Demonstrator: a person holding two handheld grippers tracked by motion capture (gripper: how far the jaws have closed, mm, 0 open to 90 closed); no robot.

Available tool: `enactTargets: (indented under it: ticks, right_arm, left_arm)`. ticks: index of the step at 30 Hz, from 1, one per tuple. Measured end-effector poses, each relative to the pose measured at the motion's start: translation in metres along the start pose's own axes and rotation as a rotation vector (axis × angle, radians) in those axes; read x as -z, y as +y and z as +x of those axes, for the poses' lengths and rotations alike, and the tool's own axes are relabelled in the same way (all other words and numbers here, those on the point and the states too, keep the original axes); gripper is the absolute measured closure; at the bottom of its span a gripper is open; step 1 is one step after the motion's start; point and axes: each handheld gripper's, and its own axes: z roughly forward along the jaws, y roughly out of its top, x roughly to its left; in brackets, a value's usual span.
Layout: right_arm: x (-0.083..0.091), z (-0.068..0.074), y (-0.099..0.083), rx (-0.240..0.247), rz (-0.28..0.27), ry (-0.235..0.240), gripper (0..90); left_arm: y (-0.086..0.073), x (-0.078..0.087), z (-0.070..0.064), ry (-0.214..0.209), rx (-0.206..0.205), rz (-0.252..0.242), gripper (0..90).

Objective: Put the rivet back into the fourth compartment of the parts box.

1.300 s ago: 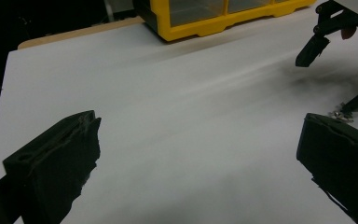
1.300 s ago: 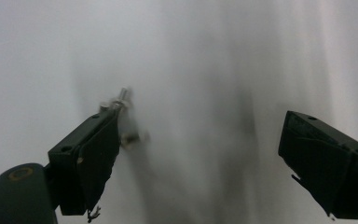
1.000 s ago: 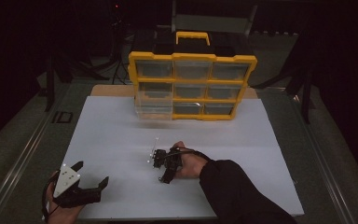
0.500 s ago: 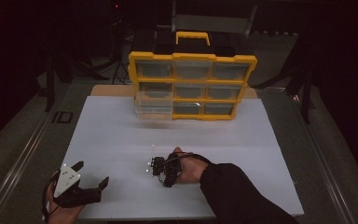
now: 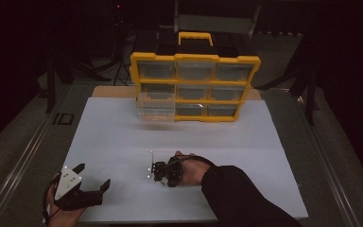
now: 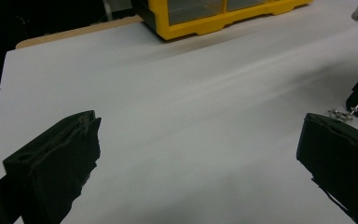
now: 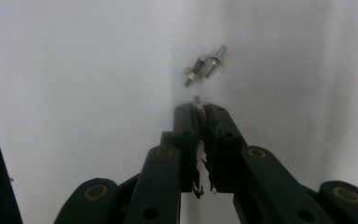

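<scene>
On the white sheet (image 7: 74, 70), right tool (image 7: 199, 109) pinched around a screw (image 7: 196, 100).

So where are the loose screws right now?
In the right gripper view, the loose screws lie on the white sheet, just beyond the closed right tongs, which pinch another screw.

Two loose screws (image 7: 205, 67) are lying on the white table (image 5: 227, 137), and a third screw (image 7: 196, 100) is sitting at the tips of the right gripper (image 7: 199, 112). One yellow organizer (image 5: 194, 87) is showing nine drawers.
</scene>
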Motion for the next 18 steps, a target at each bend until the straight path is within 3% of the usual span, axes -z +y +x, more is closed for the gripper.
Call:
enactTargets:
  ticks: [18]
  right_arm:
    - [0.041, -0.026, -0.021, -0.087, -0.132, -0.026, 83.2]
  left_arm:
    - [0.000, 0.000, 0.000, 0.000, -0.001, 0.001, 0.0]
